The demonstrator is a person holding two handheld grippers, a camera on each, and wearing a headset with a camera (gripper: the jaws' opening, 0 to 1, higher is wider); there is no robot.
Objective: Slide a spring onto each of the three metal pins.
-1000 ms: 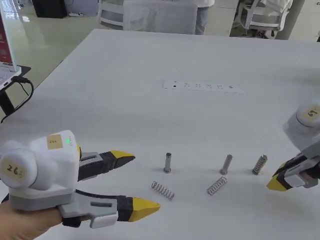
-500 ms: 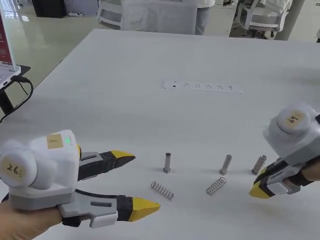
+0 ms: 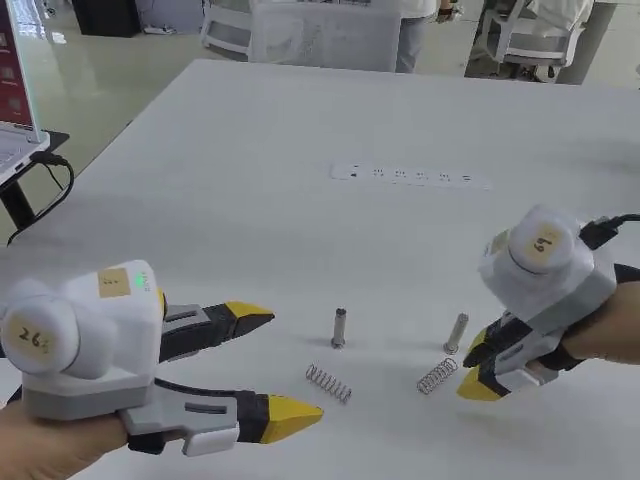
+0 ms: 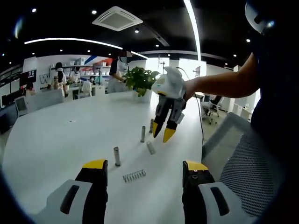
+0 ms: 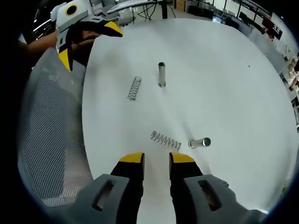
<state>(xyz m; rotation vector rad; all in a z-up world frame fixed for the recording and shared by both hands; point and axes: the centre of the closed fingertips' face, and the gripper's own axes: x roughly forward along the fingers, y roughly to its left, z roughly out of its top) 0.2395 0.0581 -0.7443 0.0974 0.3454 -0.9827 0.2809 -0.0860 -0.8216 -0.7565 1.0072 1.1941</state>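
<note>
Two bare metal pins stand upright on the white table, one at the left (image 3: 339, 328) and one in the middle (image 3: 457, 333). A loose spring (image 3: 328, 383) lies in front of the left pin, and another spring (image 3: 435, 376) lies by the middle pin. The third pin, with a spring around it (image 4: 151, 125), stands partly behind the right gripper's jaws. My right gripper (image 3: 475, 368) hovers just right of the second loose spring (image 5: 165, 140), its jaws a little apart with nothing between them. My left gripper (image 3: 272, 365) is wide open, left of the first spring (image 4: 134, 175).
A white power strip (image 3: 410, 175) is set into the table farther back. A laptop (image 3: 14, 100) and cable sit on a stand off the table's left edge. Office chairs (image 3: 300, 30) stand beyond the far edge. A mesh chair (image 4: 247, 163) is close to me.
My right gripper has moved left and forward, from beside the sprung third pin to the loose spring by the middle pin, and now covers that third pin. My left gripper has stayed put.
</note>
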